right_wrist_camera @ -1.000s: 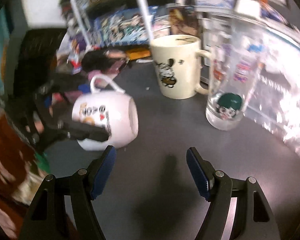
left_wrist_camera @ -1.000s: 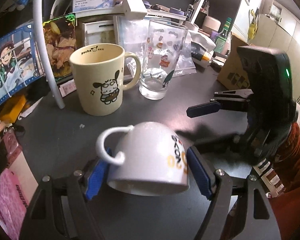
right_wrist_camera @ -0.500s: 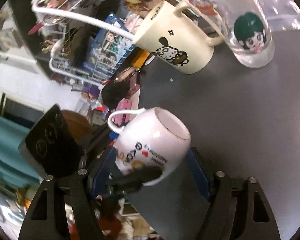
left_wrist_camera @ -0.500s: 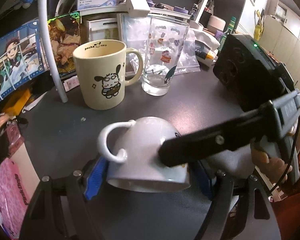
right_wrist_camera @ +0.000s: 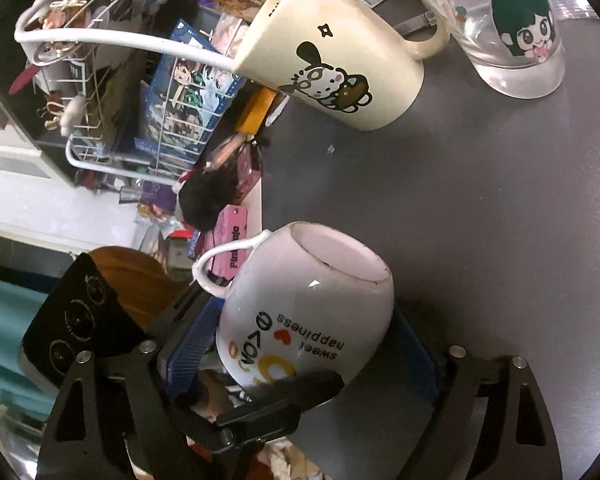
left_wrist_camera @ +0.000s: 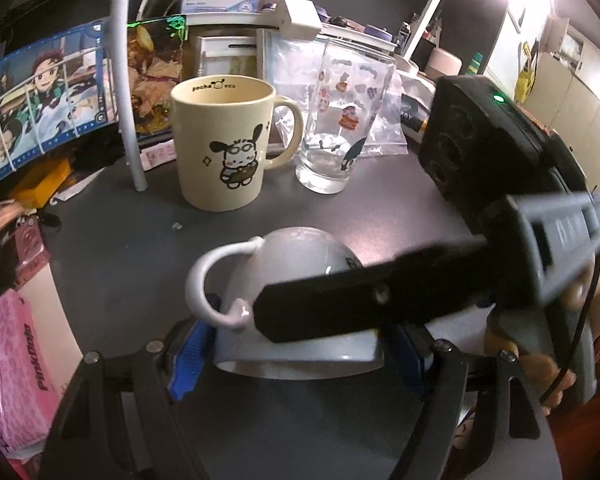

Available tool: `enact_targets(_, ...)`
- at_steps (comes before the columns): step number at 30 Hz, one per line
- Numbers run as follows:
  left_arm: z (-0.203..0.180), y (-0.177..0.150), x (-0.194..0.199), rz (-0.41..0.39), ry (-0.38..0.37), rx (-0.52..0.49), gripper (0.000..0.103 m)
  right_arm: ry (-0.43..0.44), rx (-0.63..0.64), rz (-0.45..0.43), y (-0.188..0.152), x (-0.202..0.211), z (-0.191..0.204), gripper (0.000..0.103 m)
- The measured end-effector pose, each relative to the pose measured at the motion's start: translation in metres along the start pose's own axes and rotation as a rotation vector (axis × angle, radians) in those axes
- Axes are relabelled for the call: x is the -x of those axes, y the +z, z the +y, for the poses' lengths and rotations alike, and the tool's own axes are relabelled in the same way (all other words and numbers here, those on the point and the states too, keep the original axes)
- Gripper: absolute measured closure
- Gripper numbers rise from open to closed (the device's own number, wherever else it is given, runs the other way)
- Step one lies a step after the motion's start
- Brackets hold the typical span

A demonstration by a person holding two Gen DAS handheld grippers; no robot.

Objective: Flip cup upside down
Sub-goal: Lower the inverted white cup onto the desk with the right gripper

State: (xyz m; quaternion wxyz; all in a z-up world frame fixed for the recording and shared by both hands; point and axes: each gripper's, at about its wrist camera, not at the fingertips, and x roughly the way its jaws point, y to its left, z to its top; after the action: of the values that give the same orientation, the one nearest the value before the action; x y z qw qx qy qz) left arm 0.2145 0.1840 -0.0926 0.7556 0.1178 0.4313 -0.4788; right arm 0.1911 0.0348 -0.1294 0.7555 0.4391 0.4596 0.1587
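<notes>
The white cup (left_wrist_camera: 300, 264) with a thin loop handle is held base up over the dark table (left_wrist_camera: 360, 208). My left gripper (left_wrist_camera: 300, 348) is shut on its rim end, blue pads on both sides. My right gripper (right_wrist_camera: 304, 344) reaches in from the right and its blue pads sit on either side of the cup (right_wrist_camera: 308, 304); whether they press it I cannot tell. In the right wrist view the cup shows "sweet happiness" print upside down and its base faces the camera. The right gripper's black finger (left_wrist_camera: 372, 300) crosses the cup in the left wrist view.
A cream cartoon mug (left_wrist_camera: 222, 148) and a printed clear glass (left_wrist_camera: 342, 120) stand upright behind the cup. A white wire rack (right_wrist_camera: 112, 80) with anime cards is at the left. A pink pack (left_wrist_camera: 12, 364) lies at the table's left edge.
My right gripper swung in from the right, rolled over, and closed around the cup that the left gripper holds. The cup stayed base up in the left gripper.
</notes>
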Motion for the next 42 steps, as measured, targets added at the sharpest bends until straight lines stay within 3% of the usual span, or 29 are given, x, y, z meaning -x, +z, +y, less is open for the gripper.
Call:
enact_targets(15,-0.037,-0.007,-0.01,-0.112,-0.078,-0.036,0.026,-0.302,0.492,-0.166,-0.036,0.037,0.036,0.025)
enact_targets(27,-0.053,-0.026,-0.009,-0.158,-0.018,-0.095,0.027,-0.367,0.658,-0.194,-0.06,0.043,0.044,0.029)
enact_targets(42,-0.058,-0.043,-0.012,-0.162,0.013,-0.103,0.026,-0.424,0.759,-0.189,-0.076,0.039,0.052,0.031)
